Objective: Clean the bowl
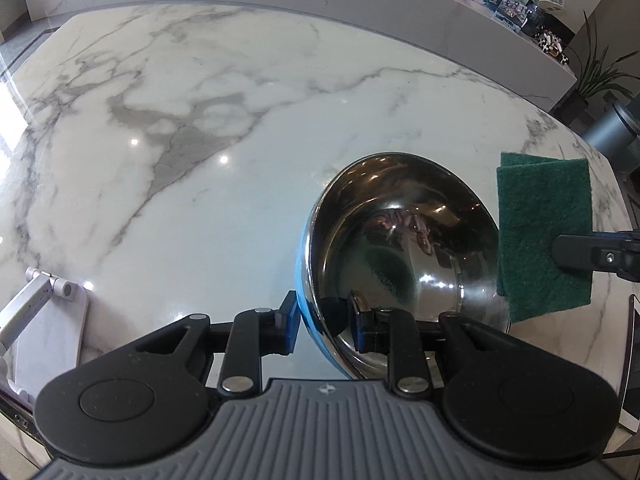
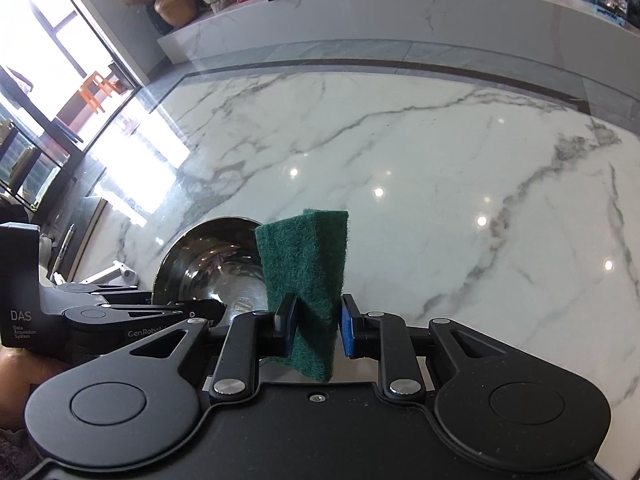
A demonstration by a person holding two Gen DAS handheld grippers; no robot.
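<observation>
A shiny steel bowl (image 1: 400, 240) with a blue outside stands tilted on the marble table (image 1: 180, 180). My left gripper (image 1: 324, 320) is shut on the bowl's near rim, one finger outside and one inside. My right gripper (image 2: 318, 328) is shut on a folded green scouring pad (image 2: 308, 276) and holds it upright just right of the bowl (image 2: 208, 260). In the left wrist view the pad (image 1: 544, 232) hangs at the bowl's right edge, pinched by the right gripper (image 1: 560, 250). The left gripper (image 2: 204, 312) also shows in the right wrist view, at the bowl's near rim.
A white phone stand (image 1: 44, 312) lies at the table's left front. A tablet edge (image 1: 632, 360) sits at the right front. A low marble ledge (image 2: 400, 12) with pictures and ornaments runs behind the table. A grey cylinder (image 1: 612, 128) and a plant (image 1: 596, 76) stand off the right side.
</observation>
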